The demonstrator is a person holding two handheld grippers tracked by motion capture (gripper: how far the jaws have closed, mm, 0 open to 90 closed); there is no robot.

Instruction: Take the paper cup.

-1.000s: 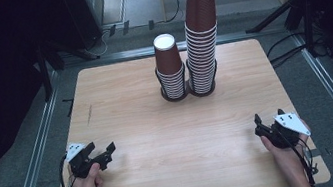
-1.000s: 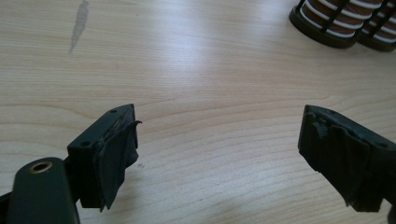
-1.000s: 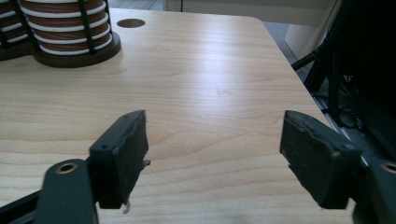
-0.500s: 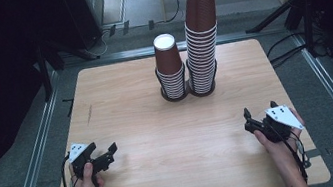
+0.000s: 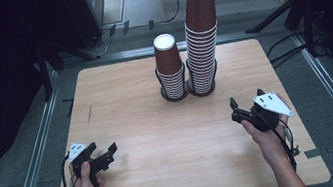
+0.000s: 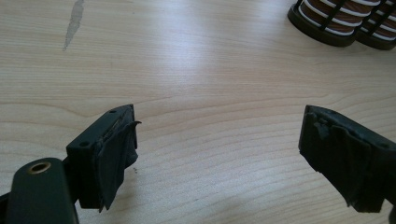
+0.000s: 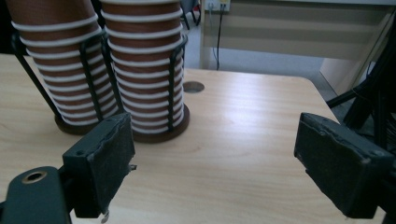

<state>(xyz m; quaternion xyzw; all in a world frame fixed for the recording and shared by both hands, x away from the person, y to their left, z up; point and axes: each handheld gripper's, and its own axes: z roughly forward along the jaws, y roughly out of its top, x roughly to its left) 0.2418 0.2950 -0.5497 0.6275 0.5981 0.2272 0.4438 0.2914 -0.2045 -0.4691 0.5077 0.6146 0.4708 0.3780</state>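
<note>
2 brown cup stacks (image 5: 189, 49), white rims, in black wire holders (image 5: 188, 92).

High view looks down; both gripper views, low, share the cup stacks (image 5: 190, 64).

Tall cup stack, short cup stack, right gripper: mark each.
Tall cup stack (image 5: 202, 37): high view, mid side.
Short cup stack (image 5: 169, 62): high view, top cup's side.
Right gripper (image 5: 234, 109): high view, between the fingers.
</note>
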